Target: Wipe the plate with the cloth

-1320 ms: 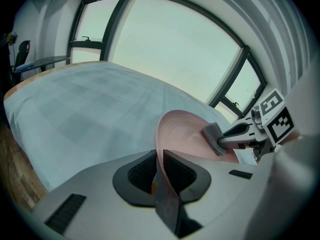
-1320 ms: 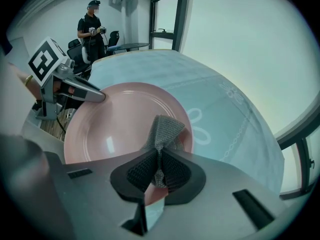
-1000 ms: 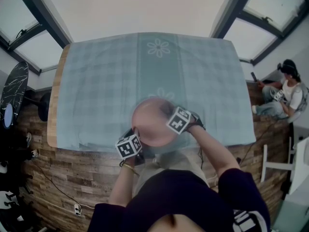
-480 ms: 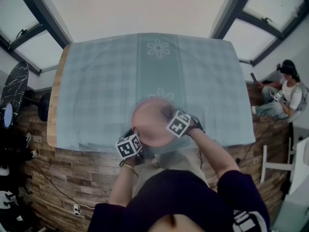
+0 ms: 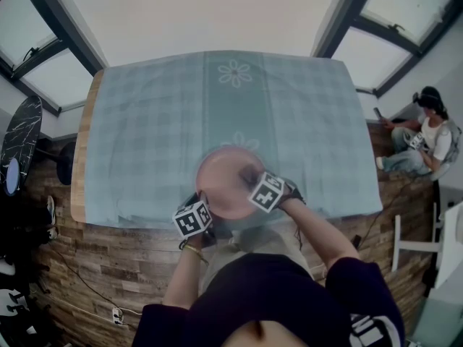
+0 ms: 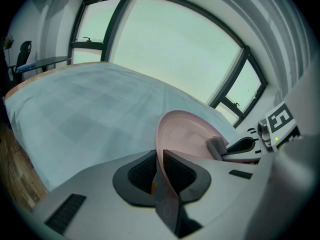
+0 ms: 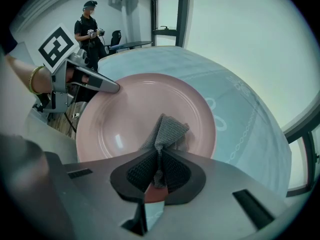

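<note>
- Head view: the pink plate [image 5: 221,183] was found at the near edge of the table [image 5: 78,157], over a checked blue tablecloth [image 5: 159,121]. The left gripper [image 5: 204,201] met the plate at its near-left rim. The right gripper [image 5: 250,175] came in from the near right, with its tip over the plate's right half and a dark cloth [image 5: 248,170] at that tip. A seated person [image 5: 427,139] was noted well apart, at the far right.
- Left gripper view: the jaws stood narrow, clamped on the plate's rim with one pad on each face. The plate sat tilted in the grip. Whether its far side rested on the tablecloth could not be determined. The right gripper's tip held the grey cloth against the plate's inner face.
- Right gripper view: the jaws were closed tight on a fold of the cloth. The free end fanned out ahead of the pads and lay on the plate's well, near its closer rim. The left gripper's tip was seen on the opposite rim. A standing person [image 7: 90,29] in dark clothing was recorded in the background, near a window.
</note>
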The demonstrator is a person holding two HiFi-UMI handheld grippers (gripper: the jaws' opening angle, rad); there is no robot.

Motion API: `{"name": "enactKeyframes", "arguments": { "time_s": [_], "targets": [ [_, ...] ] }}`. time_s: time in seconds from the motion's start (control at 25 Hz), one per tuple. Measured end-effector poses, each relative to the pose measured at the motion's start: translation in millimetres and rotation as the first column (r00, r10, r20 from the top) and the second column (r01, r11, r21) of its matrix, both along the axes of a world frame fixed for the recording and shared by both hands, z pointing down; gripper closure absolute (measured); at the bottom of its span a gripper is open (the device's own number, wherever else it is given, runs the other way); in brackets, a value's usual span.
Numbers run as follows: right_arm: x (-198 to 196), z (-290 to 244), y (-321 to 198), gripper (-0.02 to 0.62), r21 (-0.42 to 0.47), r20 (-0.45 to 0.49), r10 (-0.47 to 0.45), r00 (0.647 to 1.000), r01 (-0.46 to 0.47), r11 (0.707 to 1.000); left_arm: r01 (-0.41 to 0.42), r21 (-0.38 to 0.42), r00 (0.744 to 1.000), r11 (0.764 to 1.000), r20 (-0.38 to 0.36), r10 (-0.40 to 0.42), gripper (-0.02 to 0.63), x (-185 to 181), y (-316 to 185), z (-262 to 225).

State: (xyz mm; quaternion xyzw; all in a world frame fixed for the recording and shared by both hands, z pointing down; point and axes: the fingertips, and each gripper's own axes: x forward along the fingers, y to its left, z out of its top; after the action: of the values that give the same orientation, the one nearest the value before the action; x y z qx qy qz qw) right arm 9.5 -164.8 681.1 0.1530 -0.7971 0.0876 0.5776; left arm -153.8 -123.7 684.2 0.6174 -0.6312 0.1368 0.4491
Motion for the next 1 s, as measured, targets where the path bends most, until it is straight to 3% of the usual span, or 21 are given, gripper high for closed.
{"name": "enactKeyframes", "arguments": {
  "time_s": [0.52,0.88,1.0],
  "targets": [
    [-7,3,33,0.563,-0.067,0.026,0.025,0.999,-0.023,0.998,-0.014,0.002,1.000,1.000,0.002,0.014,0.554,1,0,0],
    [-7,3,43,0.563,-0.048,0.035,0.088,0.996,-0.086,0.995,-0.051,0.015,0.998,0.999,0.041,0.051,0.551,2,2,-3],
    [-8,-2,44,0.563,-0.038,0.057,0.121,0.991,-0.119,0.992,-0.046,0.025,0.998,0.999,0.043,0.045,0.524,1,6,-6]
  ]
}}
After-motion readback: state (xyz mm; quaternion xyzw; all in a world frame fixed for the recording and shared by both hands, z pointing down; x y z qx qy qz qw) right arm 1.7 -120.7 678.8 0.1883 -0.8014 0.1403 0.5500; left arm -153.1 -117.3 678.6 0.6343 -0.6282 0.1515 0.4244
